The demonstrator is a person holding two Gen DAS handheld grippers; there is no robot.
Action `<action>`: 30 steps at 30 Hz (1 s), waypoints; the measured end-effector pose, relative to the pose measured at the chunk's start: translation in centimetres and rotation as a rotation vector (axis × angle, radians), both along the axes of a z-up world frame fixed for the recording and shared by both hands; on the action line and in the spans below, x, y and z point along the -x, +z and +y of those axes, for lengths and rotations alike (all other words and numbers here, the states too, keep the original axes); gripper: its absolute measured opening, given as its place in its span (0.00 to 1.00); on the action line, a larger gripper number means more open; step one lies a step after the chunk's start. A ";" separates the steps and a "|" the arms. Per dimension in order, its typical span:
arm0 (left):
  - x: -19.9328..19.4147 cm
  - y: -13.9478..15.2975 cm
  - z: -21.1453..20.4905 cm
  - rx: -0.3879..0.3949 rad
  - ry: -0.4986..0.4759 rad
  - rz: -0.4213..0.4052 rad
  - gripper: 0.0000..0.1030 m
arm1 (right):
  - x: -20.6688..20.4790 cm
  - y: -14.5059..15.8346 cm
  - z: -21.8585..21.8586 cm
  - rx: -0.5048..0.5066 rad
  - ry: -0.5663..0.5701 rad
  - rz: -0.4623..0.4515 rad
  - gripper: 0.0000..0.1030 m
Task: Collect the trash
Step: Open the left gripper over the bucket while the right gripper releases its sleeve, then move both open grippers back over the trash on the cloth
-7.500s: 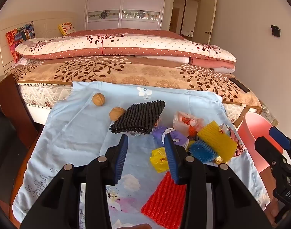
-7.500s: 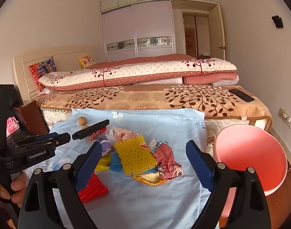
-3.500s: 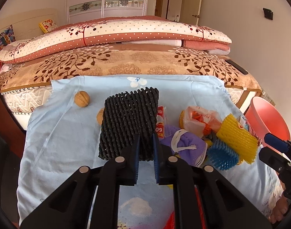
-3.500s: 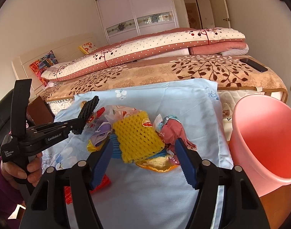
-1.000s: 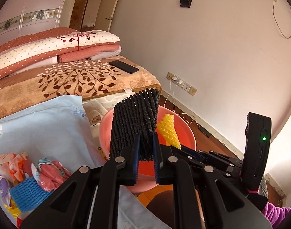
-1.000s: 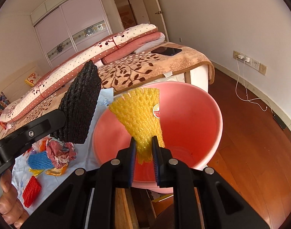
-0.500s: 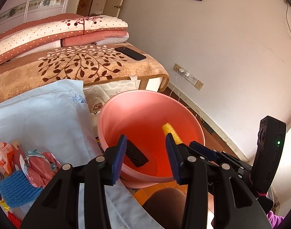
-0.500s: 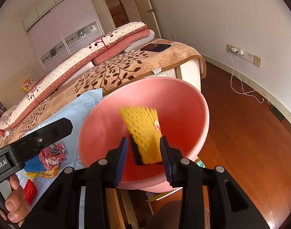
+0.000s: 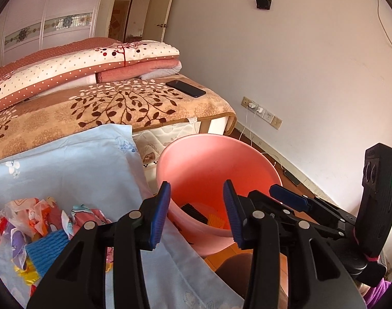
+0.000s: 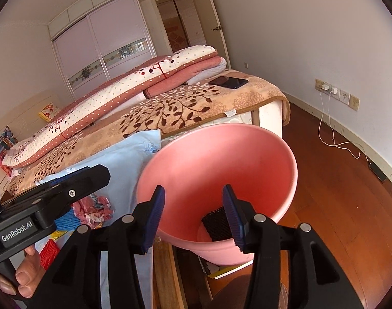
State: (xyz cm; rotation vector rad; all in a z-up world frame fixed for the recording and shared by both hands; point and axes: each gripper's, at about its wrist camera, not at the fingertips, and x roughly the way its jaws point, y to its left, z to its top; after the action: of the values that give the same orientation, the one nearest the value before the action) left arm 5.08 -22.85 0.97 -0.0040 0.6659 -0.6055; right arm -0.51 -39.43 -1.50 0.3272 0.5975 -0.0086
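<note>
A pink plastic bin (image 9: 211,159) stands on the floor beside the blue cloth (image 9: 80,167). In its bottom lie a black foam net (image 9: 193,212) and a yellow foam net (image 9: 217,222). My left gripper (image 9: 196,206) hangs open above the bin's near rim with nothing between its fingers. In the right wrist view the bin (image 10: 221,159) fills the middle, and the black net (image 10: 216,222) shows in its bottom. My right gripper (image 10: 193,212) is over it with its jaws opening and nothing between them. More trash (image 9: 41,219) lies heaped on the cloth at the left.
A bed with a brown leaf blanket (image 9: 106,108) and a phone (image 9: 185,88) is behind the cloth. Wall sockets with a cable (image 10: 332,92) sit over the wooden floor (image 10: 337,193) at the right. A hand (image 10: 23,278) holds the left gripper's handle.
A second ago the left gripper held the black net and the right the yellow net over the bin. Both jaws have opened and both nets have dropped into the bin.
</note>
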 end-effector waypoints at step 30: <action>5.9 -0.2 19.7 -0.057 0.379 -0.038 0.42 | 2.6 1.0 12.4 0.103 0.256 -0.070 0.62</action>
State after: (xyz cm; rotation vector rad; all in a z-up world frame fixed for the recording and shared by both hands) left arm -0.83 -3.14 0.73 -0.0639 0.6256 -0.2209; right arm -3.08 -26.99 -0.47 0.1488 0.5634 0.2166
